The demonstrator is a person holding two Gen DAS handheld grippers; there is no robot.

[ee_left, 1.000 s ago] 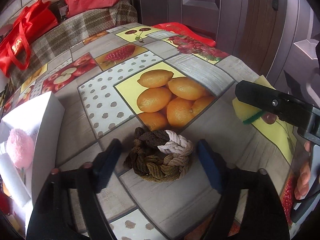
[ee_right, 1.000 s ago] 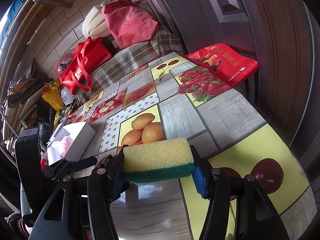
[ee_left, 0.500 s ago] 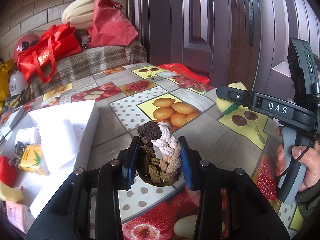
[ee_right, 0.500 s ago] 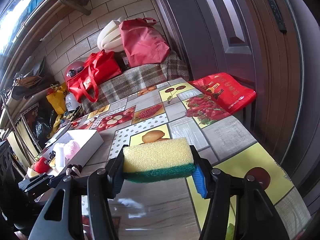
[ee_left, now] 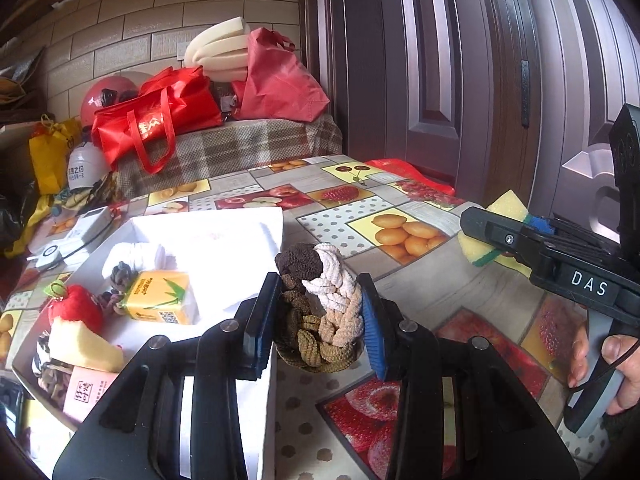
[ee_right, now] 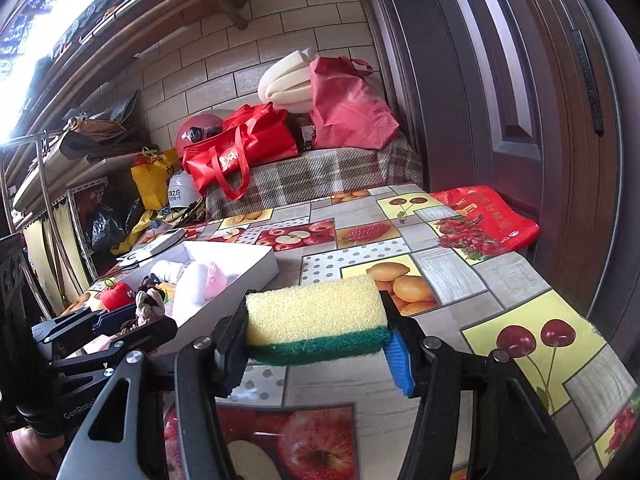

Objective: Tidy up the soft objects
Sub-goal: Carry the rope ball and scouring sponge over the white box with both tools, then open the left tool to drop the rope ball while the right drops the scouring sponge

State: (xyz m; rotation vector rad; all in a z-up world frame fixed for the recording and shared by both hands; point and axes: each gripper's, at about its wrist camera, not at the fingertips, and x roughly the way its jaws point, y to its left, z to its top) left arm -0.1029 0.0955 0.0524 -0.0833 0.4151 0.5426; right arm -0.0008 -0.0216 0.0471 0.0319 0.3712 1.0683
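Both grippers have come up off the fruit-print tablecloth (ee_left: 472, 292) and swung toward the white box (ee_left: 256, 216) since a second ago. Back then the braided rope ring (ee_left: 320, 308) lay flat on the cloth with the left gripper (ee_left: 320, 316) spread wide around it; now the ring is off the cloth, standing on edge, clenched between the two blue pads. That grip closed within the last second and looks settled.

Ring sits just beside the box's near right corner, not yet over the opening. Left jaw overlaps the box wall in the left wrist view, so I judge a short shift further over the box is needed before letting go.

Right gripper (ee_right: 316, 340) is grasping the yellow-and-green sponge (ee_right: 316, 320), pads pressing on its two short ends, green scrub side down. Same hold as a second ago, no change in width. It hangs above the cloth, right of the box and further from it than the ring is.

Inside the box, near to far: foam wedge (ee_left: 80, 344), red plush strawberry (ee_left: 74, 310), yellow tissue pack (ee_left: 162, 298), white roll (ee_left: 134, 254). Pink puff (ee_right: 216, 278) shows only from the right wrist. Free space looks to be along the box's far right side.

Meaning for the task: pick phase is done for both items, carry is underway, two drops remain. Ring likely goes first, being closer. Risk: ring snagging the box wall on the way in.
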